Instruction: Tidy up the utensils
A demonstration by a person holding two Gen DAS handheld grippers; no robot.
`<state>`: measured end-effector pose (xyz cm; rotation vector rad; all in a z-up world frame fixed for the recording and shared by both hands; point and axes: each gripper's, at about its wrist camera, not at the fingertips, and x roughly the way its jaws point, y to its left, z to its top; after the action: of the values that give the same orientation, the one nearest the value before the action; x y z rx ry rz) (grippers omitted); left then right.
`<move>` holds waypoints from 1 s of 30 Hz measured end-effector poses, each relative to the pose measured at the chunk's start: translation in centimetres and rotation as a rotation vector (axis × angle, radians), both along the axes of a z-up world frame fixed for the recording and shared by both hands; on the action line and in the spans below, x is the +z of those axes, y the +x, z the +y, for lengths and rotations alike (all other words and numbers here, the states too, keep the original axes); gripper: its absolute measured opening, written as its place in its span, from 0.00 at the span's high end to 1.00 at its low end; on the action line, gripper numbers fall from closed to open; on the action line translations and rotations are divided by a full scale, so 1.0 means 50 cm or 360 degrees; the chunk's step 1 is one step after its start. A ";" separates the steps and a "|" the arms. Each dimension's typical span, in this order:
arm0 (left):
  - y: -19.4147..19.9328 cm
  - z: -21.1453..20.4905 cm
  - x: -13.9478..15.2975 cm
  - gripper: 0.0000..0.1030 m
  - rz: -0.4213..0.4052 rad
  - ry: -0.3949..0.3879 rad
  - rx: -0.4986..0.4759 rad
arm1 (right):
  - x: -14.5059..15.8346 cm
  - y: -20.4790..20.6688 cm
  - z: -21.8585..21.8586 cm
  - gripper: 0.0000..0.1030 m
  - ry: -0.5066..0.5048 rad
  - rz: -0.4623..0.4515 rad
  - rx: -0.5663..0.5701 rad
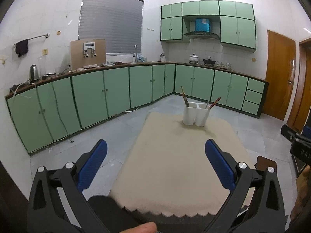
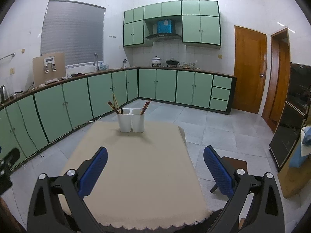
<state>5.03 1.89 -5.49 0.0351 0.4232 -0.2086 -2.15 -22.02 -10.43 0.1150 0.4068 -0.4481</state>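
No text, label, brand or number could be read in either view. The blue panel (image 1: 202,24) above the range hood carried a pale sticker, too small and blurred to make out. The white device (image 1: 89,49) mounted on the board beside the window had a display strip along its top, which was also illegible. Faint marks on the black gripper body (image 1: 300,147) at the right edge could not be made out.
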 end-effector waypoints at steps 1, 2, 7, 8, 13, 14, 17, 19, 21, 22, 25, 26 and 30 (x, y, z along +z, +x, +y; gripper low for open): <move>-0.012 0.002 -0.002 0.05 -0.0006 0.0018 0.0011 | -0.002 -0.008 0.003 0.06 -0.0001 -0.0002 0.0000; -0.026 0.007 -0.004 0.05 -0.0007 0.0036 0.0022 | -0.002 -0.016 0.008 0.06 -0.0006 -0.0007 0.0003; -0.043 0.018 0.003 0.05 -0.0014 0.0044 0.0056 | -0.003 -0.031 0.016 0.06 -0.0013 -0.0015 0.0005; -0.045 0.019 0.008 0.05 -0.0028 0.0046 0.0070 | -0.004 -0.032 0.013 0.06 -0.0009 -0.0015 0.0008; -0.047 0.017 0.032 0.05 -0.0052 0.0051 0.0100 | -0.008 -0.048 0.010 0.06 -0.0021 -0.0033 -0.0001; -0.048 0.015 0.036 0.05 -0.0053 0.0054 0.0105 | -0.010 -0.055 0.015 0.06 -0.0024 -0.0038 -0.0003; -0.050 0.014 0.047 0.05 -0.0047 0.0064 0.0137 | -0.013 -0.066 0.018 0.06 -0.0043 -0.0069 -0.0013; -0.053 0.010 0.051 0.05 -0.0070 0.0086 0.0164 | -0.016 -0.067 0.025 0.06 -0.0072 -0.0090 -0.0022; -0.056 0.011 0.052 0.05 -0.0077 0.0087 0.0171 | -0.018 -0.072 0.028 0.06 -0.0084 -0.0099 -0.0025; -0.057 0.011 0.053 0.05 -0.0067 0.0076 0.0165 | -0.019 -0.071 0.027 0.06 -0.0079 -0.0098 -0.0025; -0.056 0.011 0.054 0.05 -0.0062 0.0070 0.0161 | -0.025 -0.070 0.027 0.06 -0.0057 -0.0091 -0.0017; -0.056 0.012 0.056 0.05 -0.0063 0.0063 0.0152 | -0.026 -0.069 0.028 0.06 -0.0057 -0.0087 -0.0017; -0.059 0.014 0.061 0.05 -0.0086 0.0056 0.0159 | -0.029 -0.068 0.026 0.06 -0.0041 -0.0079 -0.0015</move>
<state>2.08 2.59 -2.46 0.0536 0.3737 -0.1014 -5.57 -20.73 -11.90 0.1030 0.3518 -0.4590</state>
